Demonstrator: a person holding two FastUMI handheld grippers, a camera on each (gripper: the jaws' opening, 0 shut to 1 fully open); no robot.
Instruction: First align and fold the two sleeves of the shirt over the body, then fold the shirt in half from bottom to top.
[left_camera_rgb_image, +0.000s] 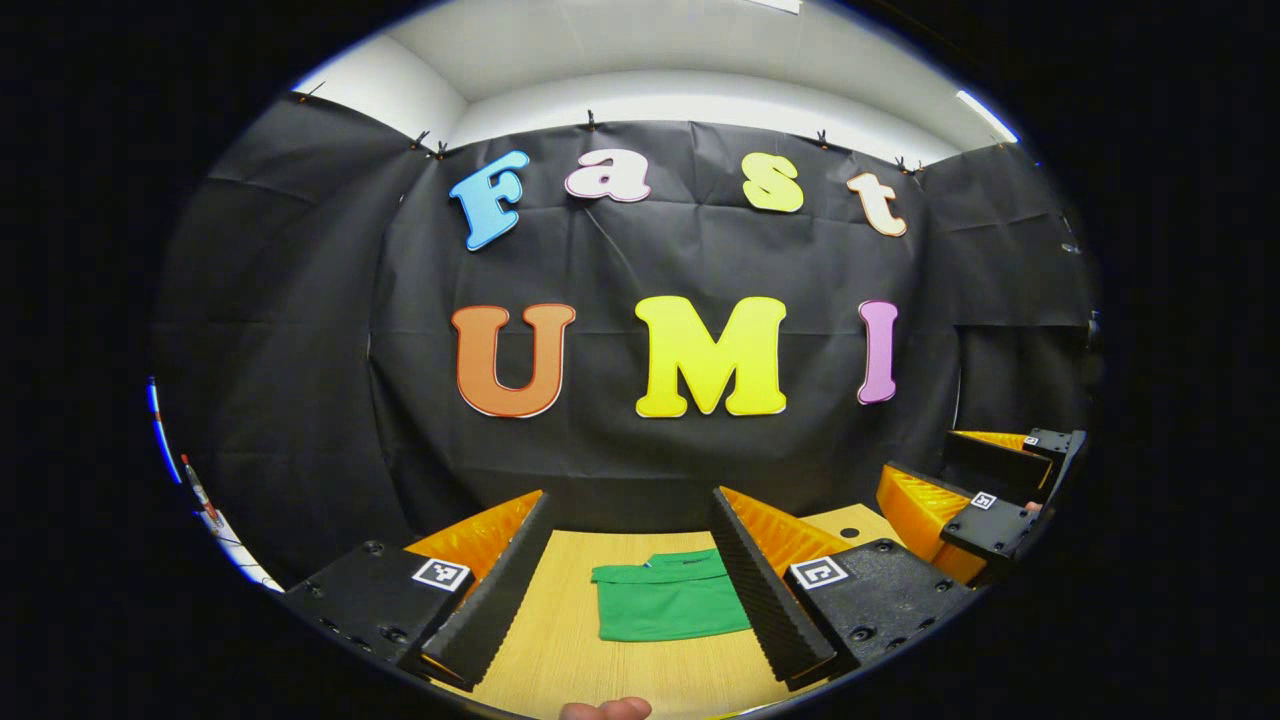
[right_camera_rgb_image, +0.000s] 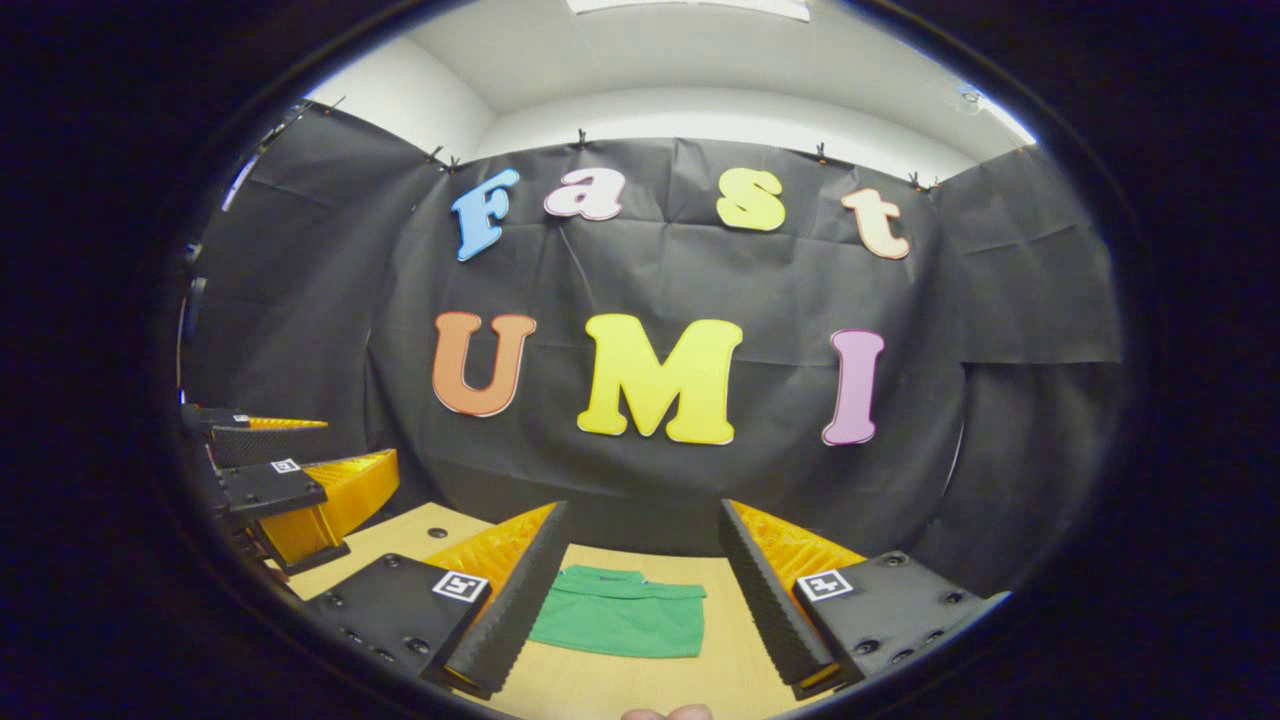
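Now the green shirt (left_camera_rgb_image: 670, 600) lies folded on the wooden table (left_camera_rgb_image: 560, 640), low in the frame's centre, between the spread fingers of the left gripper (left_camera_rgb_image: 640, 590). Likewise the right gripper (right_camera_rgb_image: 630, 590) stands wide apart, empty.

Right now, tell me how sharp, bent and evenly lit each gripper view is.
Left gripper view: fisheye bends the black cloth wall at the edges; the folded green fabric shirt on the light wooden table is sharp, evenly lit, no glare. Right gripper view: same bending, the shirt is crisp, and a bright ceiling light shows at the top.
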